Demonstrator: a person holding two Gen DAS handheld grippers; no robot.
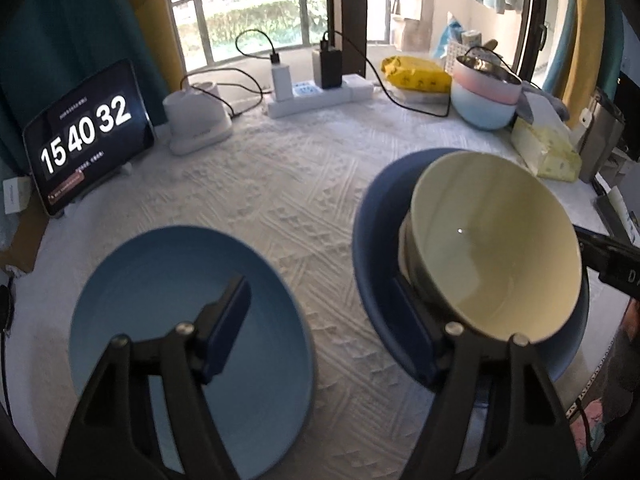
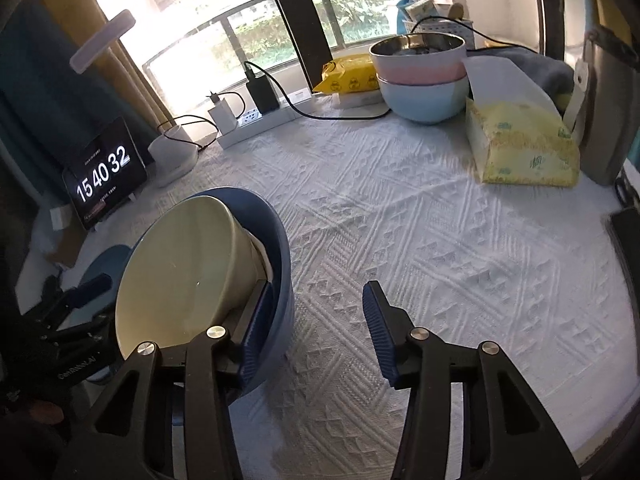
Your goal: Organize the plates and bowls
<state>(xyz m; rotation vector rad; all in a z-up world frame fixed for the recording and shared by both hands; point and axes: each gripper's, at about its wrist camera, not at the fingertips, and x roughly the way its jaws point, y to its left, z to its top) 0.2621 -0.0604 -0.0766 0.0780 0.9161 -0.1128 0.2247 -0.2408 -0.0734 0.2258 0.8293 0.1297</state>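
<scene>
Broadly, a white textured cloth (image 2: 420,240) covers the table. On it lie a light blue plate (image 1: 192,344) and, beside it, a dark blue plate (image 1: 372,240) bearing a tilted cream bowl (image 1: 496,240). Left gripper (image 1: 324,320) and right gripper (image 2: 316,324) each straddle the dark plate's rim, jaws apart, pads not visibly pressing.

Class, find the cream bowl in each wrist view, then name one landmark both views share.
Left wrist view: cream bowl at right of centre, tilted inside the dark blue bowl.
Right wrist view: cream bowl at lower left.
Shared landmark: the tablet clock, far left in both.
</scene>
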